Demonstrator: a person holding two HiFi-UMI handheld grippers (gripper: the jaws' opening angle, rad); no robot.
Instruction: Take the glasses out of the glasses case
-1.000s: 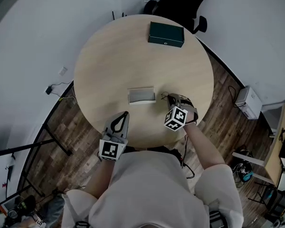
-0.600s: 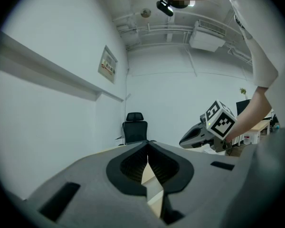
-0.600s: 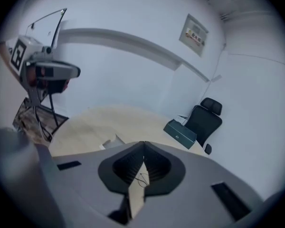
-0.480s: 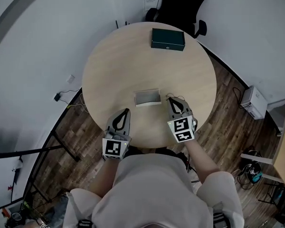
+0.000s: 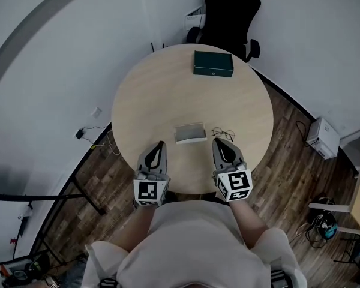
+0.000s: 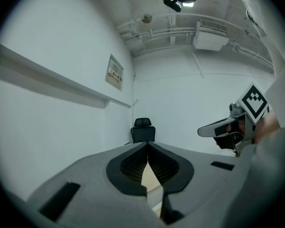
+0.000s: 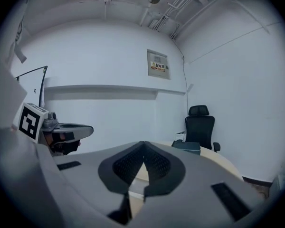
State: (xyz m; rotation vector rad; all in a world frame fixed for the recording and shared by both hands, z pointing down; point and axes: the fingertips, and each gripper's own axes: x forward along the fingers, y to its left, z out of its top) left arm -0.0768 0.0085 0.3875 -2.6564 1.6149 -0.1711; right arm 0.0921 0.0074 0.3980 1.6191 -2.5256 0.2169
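Note:
A small grey glasses case lies on the round wooden table, near its front edge. Thin-framed glasses rest on the tabletop just right of the case, apart from it. My left gripper hangs above the table's front edge, left of the case, shut with nothing in it. My right gripper is level with it, just in front of the glasses, also shut and holding nothing. In the right gripper view the jaw tips meet, with the left gripper seen at the side.
A dark green box stands at the table's far side. A black office chair is behind it. A white device sits on the wood floor at right. Cables and a plug lie on the floor at left.
The right gripper has let the glasses lie on the table, lifted away and rolled upright. Both grippers have drawn back toward the table's front edge.

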